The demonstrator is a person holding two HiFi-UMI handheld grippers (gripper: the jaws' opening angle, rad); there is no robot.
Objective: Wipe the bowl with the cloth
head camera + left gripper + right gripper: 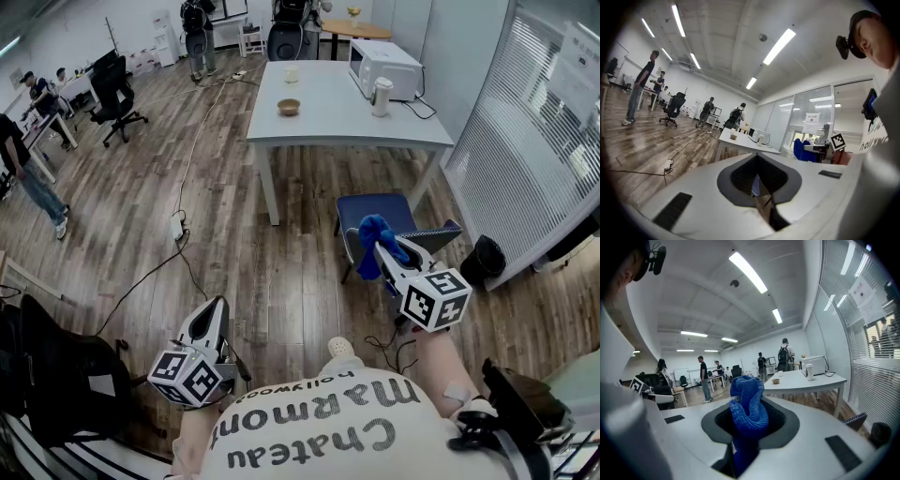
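Open-plan office, wood floor [141, 187], people at desks far left. L to R: the left gripper [217, 307] is held low by the wearer's body, jaws clenched together w/ nothing between them. Centre, well ahead, stands a white table [328, 127] w/ a small tan bowl [289, 107] upright near its left side. A jug [381, 96] and a microwave [384, 66] sit to the bowl's right. The bowl is well apart from both grippers, and wiping has not yet begun. Right: the right gripper [382, 246], seen against a blue chair [394, 214], has its jaws grasping a bunched blue cloth [373, 239], w/ a wad poking past the tips. The cloth looks soft, light and knitted. It should mould to the bowl's curve, so the free wad is the part to press w/. The bowl is prob. light and rigid, breakable if ceramic, and likely to skid on the smooth top. Best pinched at the rim by the empty left gripper.
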